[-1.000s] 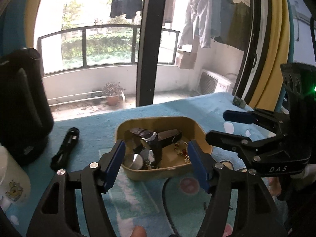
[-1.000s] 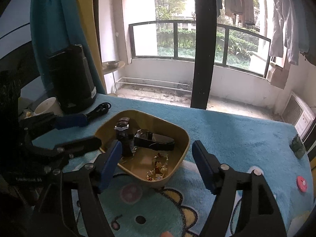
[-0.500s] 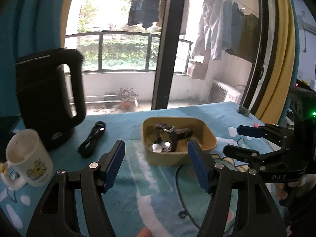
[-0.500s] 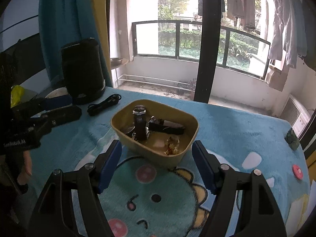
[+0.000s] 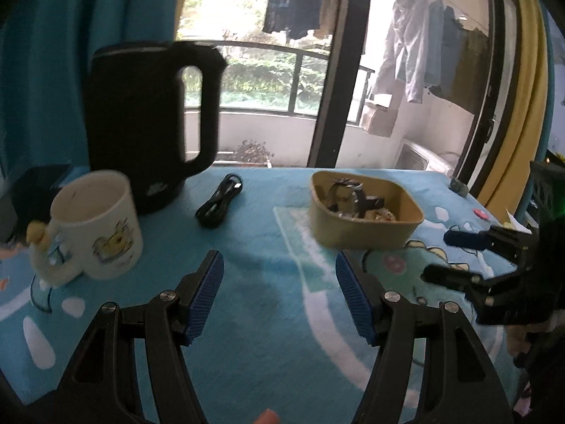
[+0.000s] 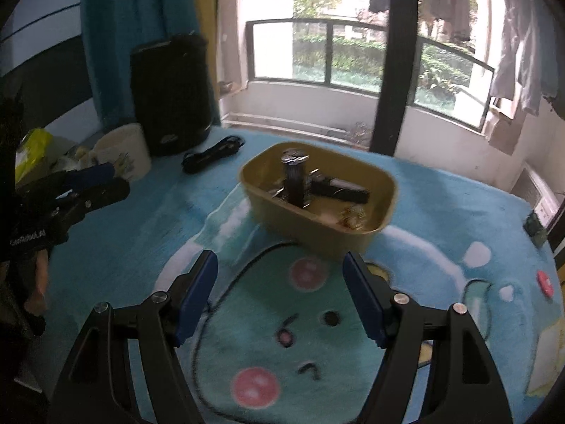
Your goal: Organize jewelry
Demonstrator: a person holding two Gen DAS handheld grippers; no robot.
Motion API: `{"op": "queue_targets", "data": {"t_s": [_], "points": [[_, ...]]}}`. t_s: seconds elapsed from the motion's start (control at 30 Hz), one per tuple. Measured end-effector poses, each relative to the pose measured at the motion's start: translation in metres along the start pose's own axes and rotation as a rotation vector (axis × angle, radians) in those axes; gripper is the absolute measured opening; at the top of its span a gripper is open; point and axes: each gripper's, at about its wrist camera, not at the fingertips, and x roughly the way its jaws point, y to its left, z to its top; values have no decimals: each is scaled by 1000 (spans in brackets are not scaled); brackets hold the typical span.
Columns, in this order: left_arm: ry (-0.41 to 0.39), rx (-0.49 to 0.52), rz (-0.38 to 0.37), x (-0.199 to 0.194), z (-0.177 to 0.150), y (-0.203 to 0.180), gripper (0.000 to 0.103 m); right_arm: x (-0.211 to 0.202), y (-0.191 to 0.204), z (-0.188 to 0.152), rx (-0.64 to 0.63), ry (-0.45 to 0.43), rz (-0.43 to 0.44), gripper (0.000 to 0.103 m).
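Note:
A tan bowl (image 5: 363,228) (image 6: 293,217) sits on a blue cartoon blanket (image 5: 268,304) (image 6: 247,318) and holds a black watch (image 6: 296,180), dark straps and some gold jewelry (image 6: 353,217). My left gripper (image 5: 279,291) hovers open and empty over the blanket, short of the bowl and to its left. My right gripper (image 6: 279,293) is also open and empty, just in front of the bowl. Each gripper shows in the other's view: the right one (image 5: 459,258) at the right edge, the left one (image 6: 95,183) at the left edge.
A black electric kettle (image 5: 141,123) (image 6: 173,95) and a white cartoon mug (image 5: 95,226) (image 6: 123,152) stand at the back left. A coiled black cable (image 5: 219,205) (image 6: 212,153) lies between the kettle and the bowl. A red button (image 6: 543,282) lies at the right. Glass balcony doors stand behind.
Both grippers have drawn back from the bowl, which now looks smaller and farther off. The left view has swung left, bringing the kettle and mug into sight. Both stayed open.

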Motion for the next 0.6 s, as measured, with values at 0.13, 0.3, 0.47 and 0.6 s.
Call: {"op": "queue_targets", "data": {"t_s": [0.13,0.3,0.47,0.6], "points": [[3,-37,11,-5,-9,14,69,10,21,-7,-37,35,31,72],[14,-52,18,-8,-15,22,69,22,35,-17,-56,83,67,60],[38,-64,28,-5,-22,29,69,32,45,-24,-77,123,88,43],[44,-72,29,-5,-25,31,69,40,48,-31,-95,151,94,38]]}}
